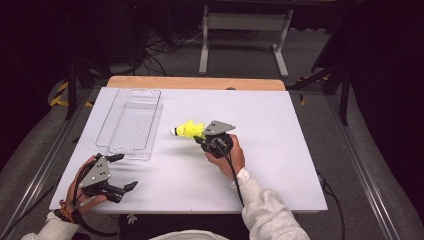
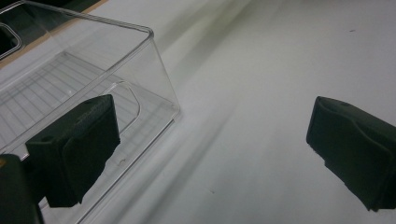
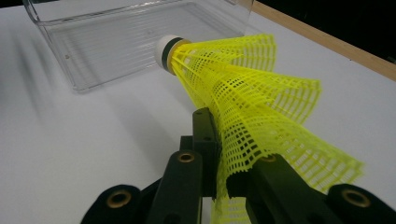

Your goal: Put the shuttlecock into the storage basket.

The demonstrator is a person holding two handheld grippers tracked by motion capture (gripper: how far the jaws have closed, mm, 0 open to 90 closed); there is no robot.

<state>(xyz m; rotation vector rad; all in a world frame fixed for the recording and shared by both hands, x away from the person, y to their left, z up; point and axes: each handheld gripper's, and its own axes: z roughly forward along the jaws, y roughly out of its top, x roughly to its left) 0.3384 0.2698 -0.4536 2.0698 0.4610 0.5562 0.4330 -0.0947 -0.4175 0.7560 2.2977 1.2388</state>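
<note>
The right gripper (image 1: 201, 137) has its two black jaws pinched onto the skirt of a single yellow shuttlecock (image 1: 187, 130), gripping the mesh wall near its wide end; in the right gripper view the shuttlecock (image 3: 243, 93) fans out from between the jaws as a soft plastic lattice of small square holes, crumpled where it is squeezed. Its round white cork tip, ringed by a dark band, points away from the gripper toward the one clear plastic tray (image 1: 131, 125). In the high view the shuttlecock lies roughly level near the middle of the table (image 1: 280, 165), cork end toward the tray's right wall but apart from it.

The left gripper (image 1: 122, 172) sits near the front left corner of the table, its two jaws spread wide with nothing between them. In the left gripper view one jaw is seen against the tray's (image 2: 154, 56) near corner and the other stands over bare white tabletop.

The tray is rectangular, transparent, with rounded corners, a ribbed floor and a flat rim; it holds nothing. The table surface is smooth, matte white, with a wooden strip along the far edge. Open white surface lies between the two grippers and over the whole right half of the table.
</note>
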